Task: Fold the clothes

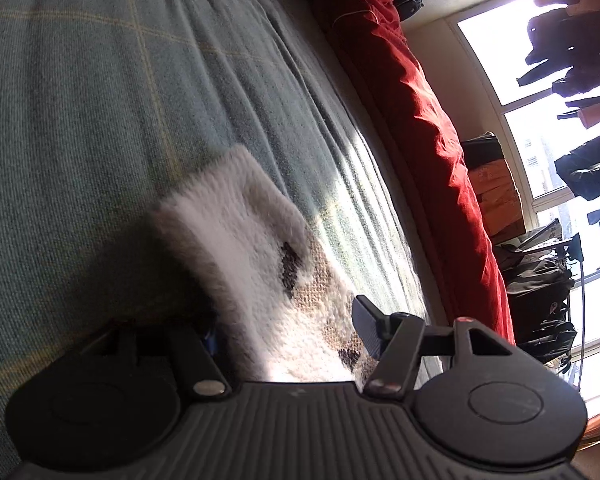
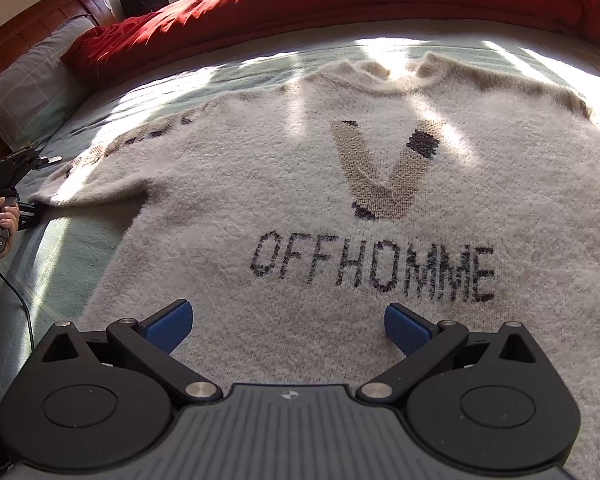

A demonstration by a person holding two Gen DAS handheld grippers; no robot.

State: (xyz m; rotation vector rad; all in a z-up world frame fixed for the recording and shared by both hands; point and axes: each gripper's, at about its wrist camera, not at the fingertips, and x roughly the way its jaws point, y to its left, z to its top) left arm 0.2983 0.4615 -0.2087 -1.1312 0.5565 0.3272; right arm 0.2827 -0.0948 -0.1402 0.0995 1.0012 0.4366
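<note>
The sweater [image 2: 340, 208], cream and fuzzy with a tan V motif and the word OFFHOMME, lay flat on the bed [image 2: 60, 264], filling the centre of the right wrist view; its right sleeve was cut off at the right edge of the frame. The right gripper [image 2: 288, 326] was released, with its blue pads [image 2: 168, 324] spread wide above the lower body of the sweater at the bottom centre. In the left wrist view, the left gripper [image 1: 288, 332] sat at the bottom centre with the sleeve cuff [image 1: 236, 216] running between its fingers. The left finger was hidden in shadow behind the fabric, so the grip state could not be determined. A hand [image 2: 2, 216] held the left gripper at the left edge of the right wrist view. A red duvet [image 2: 340, 4] lay bunched along the top of that frame.
</note>
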